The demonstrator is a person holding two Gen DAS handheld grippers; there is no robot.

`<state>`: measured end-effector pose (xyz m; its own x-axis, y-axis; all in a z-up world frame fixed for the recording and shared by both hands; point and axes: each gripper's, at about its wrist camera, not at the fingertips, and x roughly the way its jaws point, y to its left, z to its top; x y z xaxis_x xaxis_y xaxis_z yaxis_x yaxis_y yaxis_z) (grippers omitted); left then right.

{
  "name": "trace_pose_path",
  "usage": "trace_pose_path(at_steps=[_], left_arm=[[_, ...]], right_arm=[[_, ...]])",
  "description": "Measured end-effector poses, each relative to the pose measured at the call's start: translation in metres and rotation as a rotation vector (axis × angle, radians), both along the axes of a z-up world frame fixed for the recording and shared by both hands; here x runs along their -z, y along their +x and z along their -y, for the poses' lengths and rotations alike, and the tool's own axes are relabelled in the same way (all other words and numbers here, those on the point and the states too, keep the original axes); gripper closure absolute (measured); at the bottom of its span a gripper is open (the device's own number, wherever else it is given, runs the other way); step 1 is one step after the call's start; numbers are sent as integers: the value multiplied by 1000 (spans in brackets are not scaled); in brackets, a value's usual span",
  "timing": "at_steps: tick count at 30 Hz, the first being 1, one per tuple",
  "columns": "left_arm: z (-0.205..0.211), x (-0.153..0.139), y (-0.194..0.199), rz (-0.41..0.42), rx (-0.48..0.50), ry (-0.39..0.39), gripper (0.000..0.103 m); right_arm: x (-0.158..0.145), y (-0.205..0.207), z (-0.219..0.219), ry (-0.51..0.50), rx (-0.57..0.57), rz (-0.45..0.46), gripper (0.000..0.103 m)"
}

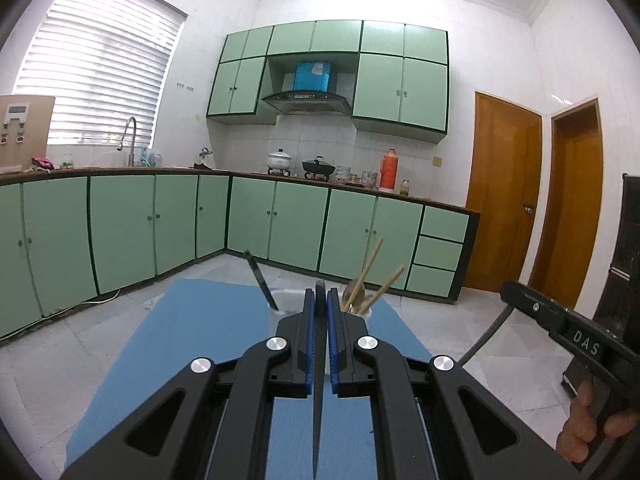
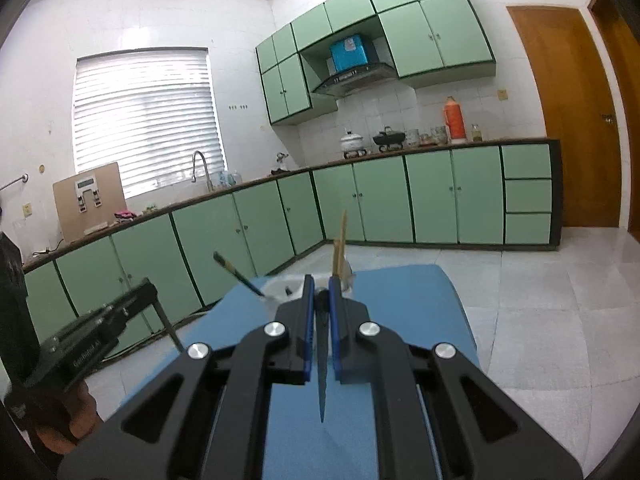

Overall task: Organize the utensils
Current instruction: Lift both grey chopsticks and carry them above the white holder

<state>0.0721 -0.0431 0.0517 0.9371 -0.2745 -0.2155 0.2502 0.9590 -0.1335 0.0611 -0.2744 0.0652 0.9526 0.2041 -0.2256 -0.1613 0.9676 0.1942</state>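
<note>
Close by, over the blue mat (image 1: 192, 344), both grippers are raised and aimed almost level at the far counter, each with something thin pinched between its blue pads. Pressed together on a slim black utensil (image 1: 318, 380), the left gripper (image 1: 320, 300) holds it along its own length, the pointed end hanging back toward the camera. The right gripper (image 2: 321, 292) is clamped the same way on a dark, tapering utensil (image 2: 322, 368) whose tip also trails back – what kind of utensil either one is I cannot tell. Held lengthwise like that, each piece probably stays steady and lines up for dropping into a holder.

Just past the fingertips, at the mat's far end, stand two clear cups. One cup (image 1: 282, 300) has a black-handled tool leaning out to the left; the other (image 1: 362, 310) holds wooden chopsticks (image 1: 372, 268) and what looks like a spoon, fanned upward. The sorting seems to go by type, so the two held pieces likely belong in one of these – which one, I would not guess.

Beyond lie pale floor tiles, then green cabinets (image 1: 120, 224) with a sink tap, pots and an orange flask (image 1: 387, 168) on the counter.
</note>
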Motion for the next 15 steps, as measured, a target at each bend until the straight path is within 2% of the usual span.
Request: trace_pose_path(at_steps=[7,15], left_arm=[[0,-33,24,61,0,-18,97],[10,-89,66,173,6,-26,97]], right_arm=[[-39,30,-11,-6,-34,56,97],[-91,62,-18,-44,-38,144,97]])
